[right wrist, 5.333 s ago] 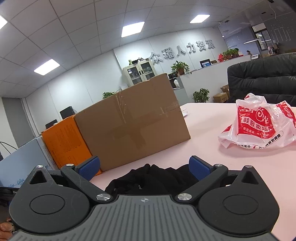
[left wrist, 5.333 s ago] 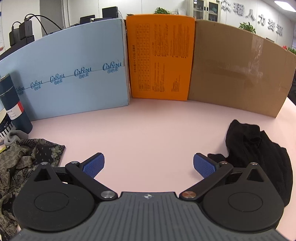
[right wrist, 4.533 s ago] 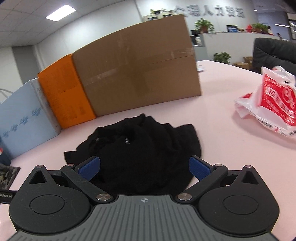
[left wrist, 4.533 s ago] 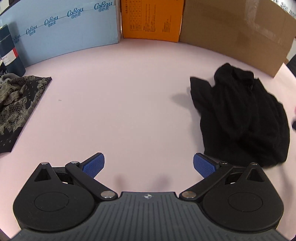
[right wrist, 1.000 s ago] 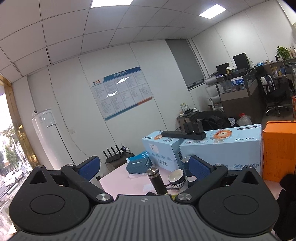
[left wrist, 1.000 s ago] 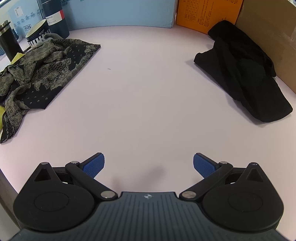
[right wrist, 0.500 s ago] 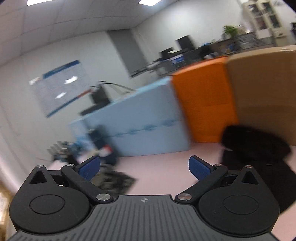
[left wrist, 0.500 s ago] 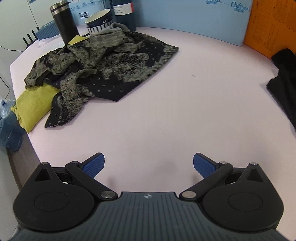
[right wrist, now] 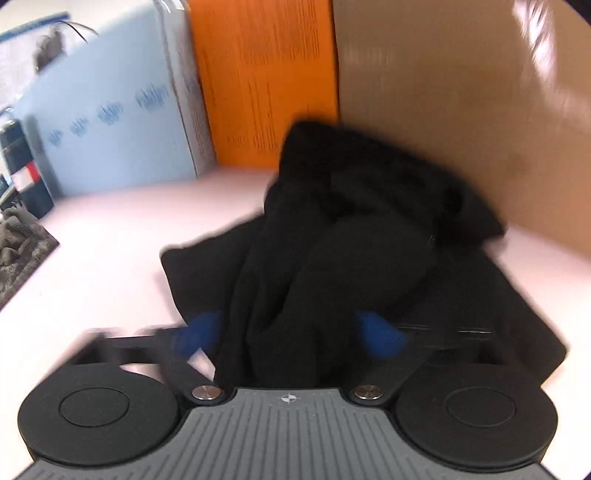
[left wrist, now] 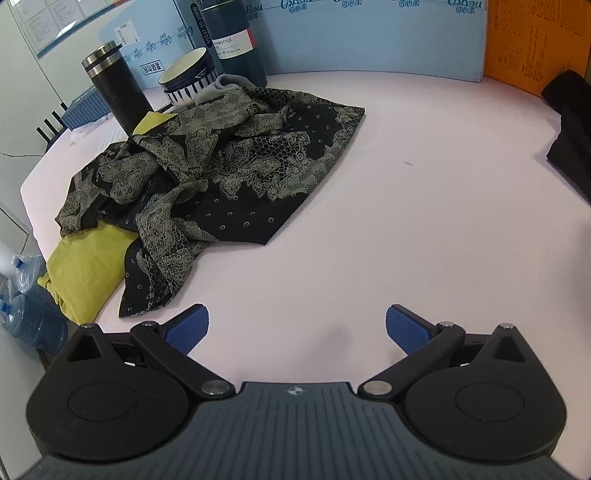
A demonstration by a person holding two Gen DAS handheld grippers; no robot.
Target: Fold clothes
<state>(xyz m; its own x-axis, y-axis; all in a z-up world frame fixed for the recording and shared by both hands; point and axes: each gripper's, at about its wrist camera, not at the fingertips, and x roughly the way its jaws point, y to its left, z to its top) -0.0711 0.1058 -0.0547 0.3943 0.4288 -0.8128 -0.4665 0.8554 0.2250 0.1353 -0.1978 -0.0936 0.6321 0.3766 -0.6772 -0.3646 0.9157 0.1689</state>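
While right tongs (right wrist: pixel 290 334) are closing around the black garment (right wrist: pixel 351 243), left tongs (left wrist: pixel 297 326) gape empty.

crumpled black garment (right wrist: pixel 354 258) against cardboard box (right wrist: pixel 461 110)

The left wrist camera looks down across the pink table (left wrist: pixel 369 206) toward a patterned cloth (left wrist: pixel 221 177) at far left. The right wrist camera sits close over the black garment (right wrist: pixel 351 240). Both views catch that garment and the blue box (left wrist: pixel 351 33).
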